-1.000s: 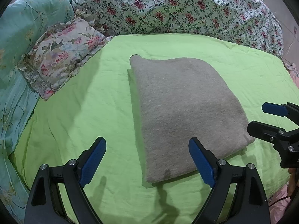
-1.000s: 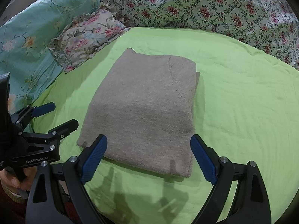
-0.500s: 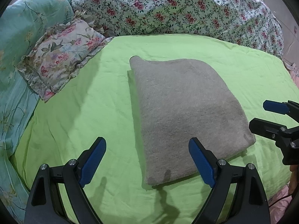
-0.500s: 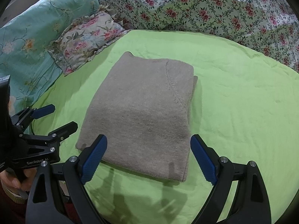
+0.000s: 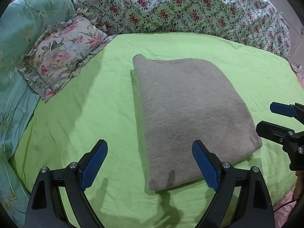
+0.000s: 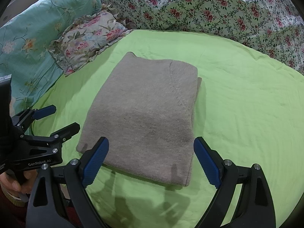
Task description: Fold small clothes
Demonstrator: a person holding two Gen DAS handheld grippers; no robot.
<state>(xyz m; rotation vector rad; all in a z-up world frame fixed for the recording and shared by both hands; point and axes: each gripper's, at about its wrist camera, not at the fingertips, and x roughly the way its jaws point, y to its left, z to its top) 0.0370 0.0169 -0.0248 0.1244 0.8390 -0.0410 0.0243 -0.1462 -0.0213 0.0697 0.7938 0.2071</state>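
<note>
A grey knitted garment (image 5: 186, 112) lies folded into a neat rectangle on the green bedsheet (image 5: 79, 117); it also shows in the right wrist view (image 6: 148, 114). My left gripper (image 5: 150, 161) is open and empty, held above the garment's near left corner; it also shows in the right wrist view (image 6: 55, 117). My right gripper (image 6: 152, 157) is open and empty, held above the garment's near edge. It shows in the left wrist view (image 5: 269, 117) at the garment's right side.
A floral frilled pillow (image 5: 62, 55) lies at the back left. A teal floral quilt (image 5: 17, 38) runs along the left. A white rose-print duvet (image 5: 190, 7) is heaped along the back. The green sheet (image 6: 247, 104) stretches to the right.
Both grippers have drawn back slightly from the folded garment, which lies still. Both stay open.
</note>
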